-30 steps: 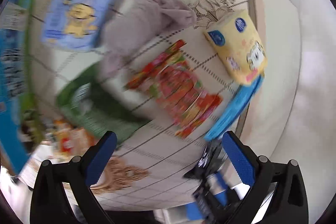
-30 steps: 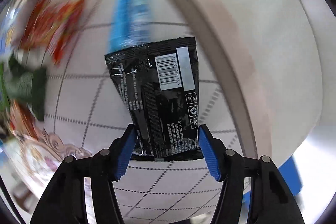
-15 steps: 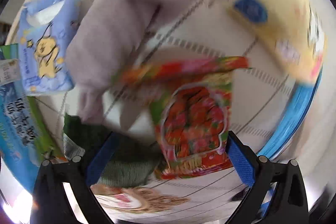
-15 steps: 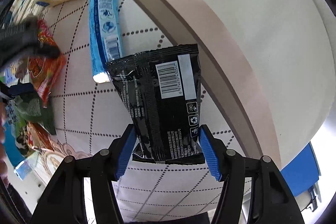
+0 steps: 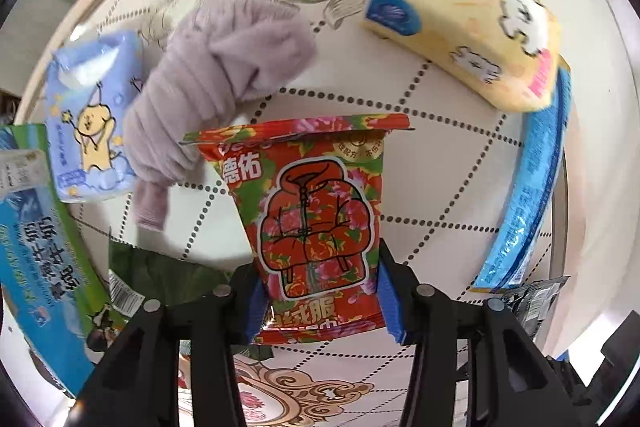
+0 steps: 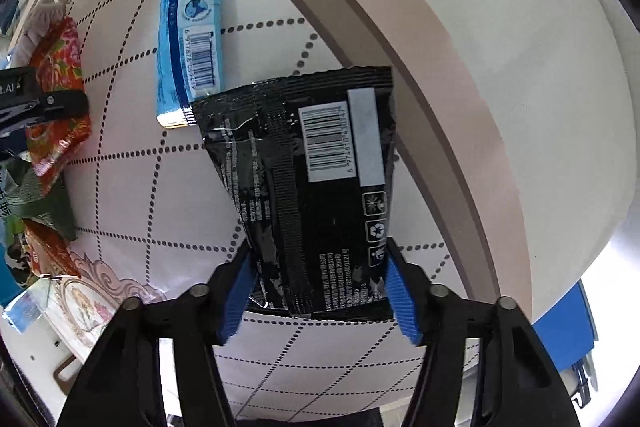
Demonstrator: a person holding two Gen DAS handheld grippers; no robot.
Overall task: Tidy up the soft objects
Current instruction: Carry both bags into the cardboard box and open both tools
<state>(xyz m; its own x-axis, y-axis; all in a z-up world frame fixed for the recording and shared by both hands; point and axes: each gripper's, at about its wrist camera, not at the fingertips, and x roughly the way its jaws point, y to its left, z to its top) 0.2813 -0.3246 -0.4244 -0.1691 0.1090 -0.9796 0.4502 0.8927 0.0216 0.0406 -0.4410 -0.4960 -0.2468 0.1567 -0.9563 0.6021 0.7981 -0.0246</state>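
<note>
My left gripper is shut on a red floral packet with a jacket drawing, its top end pointing away from me above the table. That packet and the left gripper also show in the right wrist view. My right gripper is shut on a black packet with a white barcode label, held above the table near its right rim. A lilac fluffy cloth lies just behind the red packet. A yellow tissue pack lies at the far right.
A long blue packet lies along the table's right rim, also in the right wrist view. A pale blue tissue pack, a blue-green pack and a dark green packet lie on the left. The table's pink rim curves past the right.
My left gripper moved forward over the red floral packet and closed on it. My right gripper kept hold of the black packet and shifted a little.
</note>
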